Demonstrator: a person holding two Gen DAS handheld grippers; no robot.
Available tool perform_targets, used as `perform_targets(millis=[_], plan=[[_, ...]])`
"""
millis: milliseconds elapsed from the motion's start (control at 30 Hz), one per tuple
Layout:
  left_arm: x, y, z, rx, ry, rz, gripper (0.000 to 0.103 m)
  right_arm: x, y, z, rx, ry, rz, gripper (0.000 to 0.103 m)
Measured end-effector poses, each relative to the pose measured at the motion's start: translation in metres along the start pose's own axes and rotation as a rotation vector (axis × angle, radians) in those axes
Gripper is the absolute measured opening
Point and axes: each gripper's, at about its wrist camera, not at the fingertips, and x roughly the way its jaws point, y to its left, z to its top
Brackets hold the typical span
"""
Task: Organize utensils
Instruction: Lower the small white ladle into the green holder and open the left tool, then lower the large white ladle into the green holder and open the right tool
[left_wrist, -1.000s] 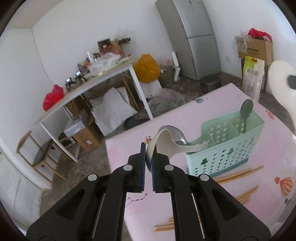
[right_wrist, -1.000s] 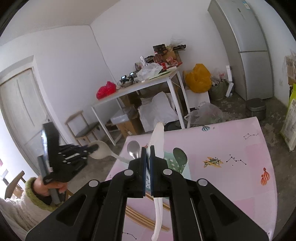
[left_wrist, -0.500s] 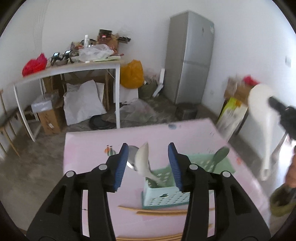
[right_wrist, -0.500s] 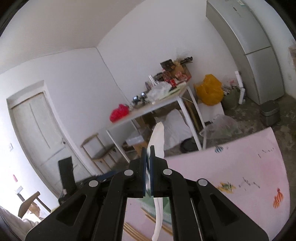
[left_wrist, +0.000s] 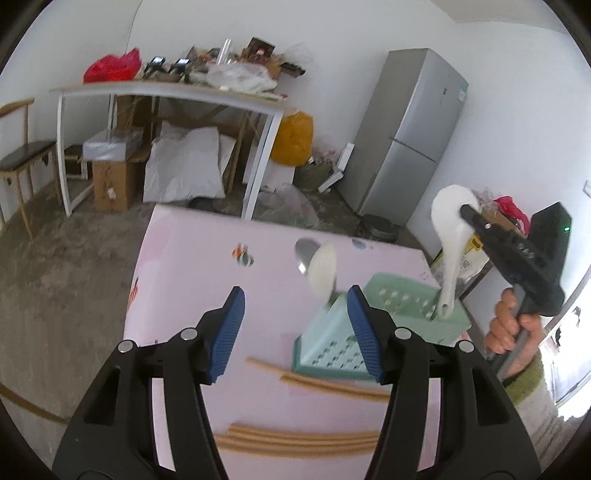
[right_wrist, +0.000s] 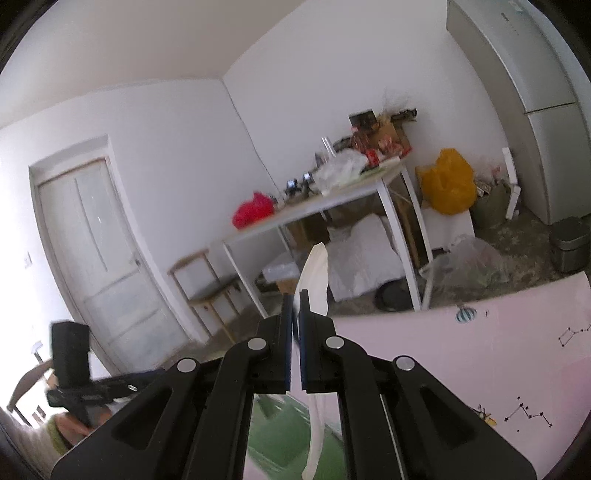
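My left gripper hangs over the pink table with its jaws opening and nothing between the blue pads. Just beyond them stands a mint green caddy. A white spoon and a metal spoon stick up out of it. My right gripper is shut on a second white spoon, bowl upward. In the left wrist view that spoon has its handle end at the caddy's right compartment. The caddy shows blurred under the right gripper.
Wooden chopsticks lie on the table in front of the caddy and nearer me. A hand grips the right tool. Beyond the table are a white side table, a grey fridge and a chair.
My left gripper has opened and let go of a white spoon, which now stands in the caddy. The right gripper has carried its white spoon down to the caddy.
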Motion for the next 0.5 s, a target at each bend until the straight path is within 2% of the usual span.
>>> perform_targets(millis=[267,300,367,400,500], plan=[[0.021,0.003,-0.017,0.033,0.076,-0.028,0.055,-0.009,-0.014,-0.028,0.007,0.079,0.022,0.007],[0.025,0.000,-0.019,0.048,0.089,-0.040,0.058,-0.013,-0.014,-0.031,0.011,0.096,0.026,0.012],[0.030,-0.005,-0.021,0.072,0.100,-0.061,0.061,-0.022,-0.013,-0.034,0.016,0.106,0.008,0.062],[0.033,-0.009,-0.022,0.086,0.104,-0.073,0.062,-0.029,-0.012,-0.035,0.015,0.093,0.002,0.066],[0.042,-0.019,-0.025,0.134,0.118,-0.102,0.067,-0.053,-0.009,-0.039,0.026,0.062,-0.011,0.066]])
